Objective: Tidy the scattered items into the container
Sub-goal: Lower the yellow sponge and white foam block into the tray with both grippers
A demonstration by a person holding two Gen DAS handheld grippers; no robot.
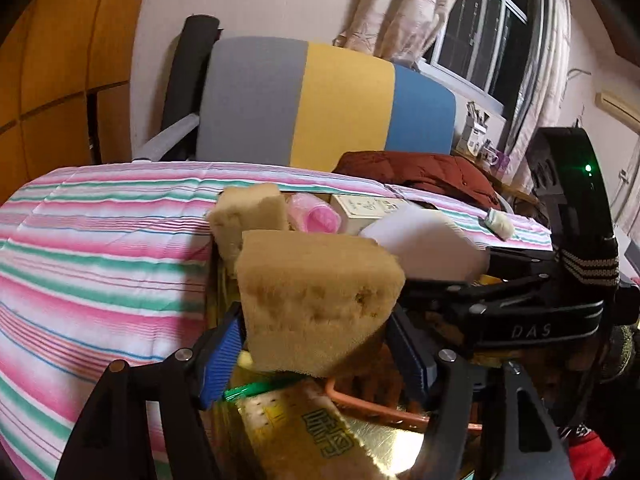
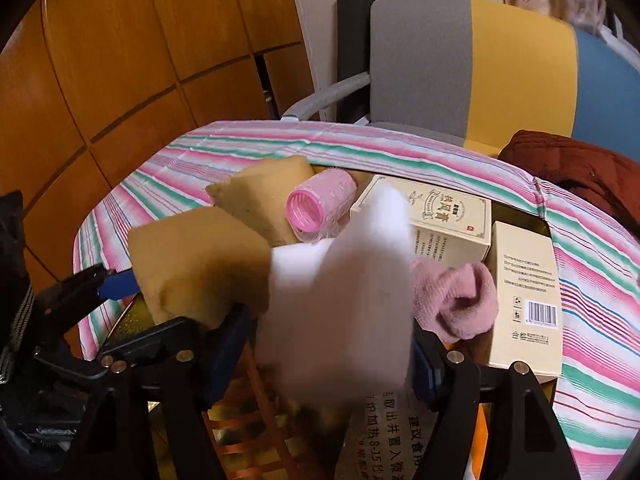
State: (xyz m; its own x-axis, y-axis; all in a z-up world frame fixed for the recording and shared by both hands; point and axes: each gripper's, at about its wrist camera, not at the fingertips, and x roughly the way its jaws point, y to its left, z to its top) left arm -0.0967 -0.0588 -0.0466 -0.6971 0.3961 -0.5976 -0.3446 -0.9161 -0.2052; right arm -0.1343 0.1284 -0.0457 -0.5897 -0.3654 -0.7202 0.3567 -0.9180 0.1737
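Letting go over the box [image 2: 516, 216] — both my grippers wide; tan sponge [image 1: 316, 300] left, white sponge [image 2: 344, 312] right — drop them straight.

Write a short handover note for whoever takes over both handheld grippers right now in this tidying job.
Left gripper: tan rectangular sponge between its jaws, above the gold-lined box; grip unclear.
Right gripper: blurred white foam block between its jaws, over the same box; grip unclear.
Done: second tan sponge, pink plastic hair roller, two cream cardboard cartons and pink knitted sock are in the box.
Left: get both pieces in; a small white roll lies outside on the striped bedcover.
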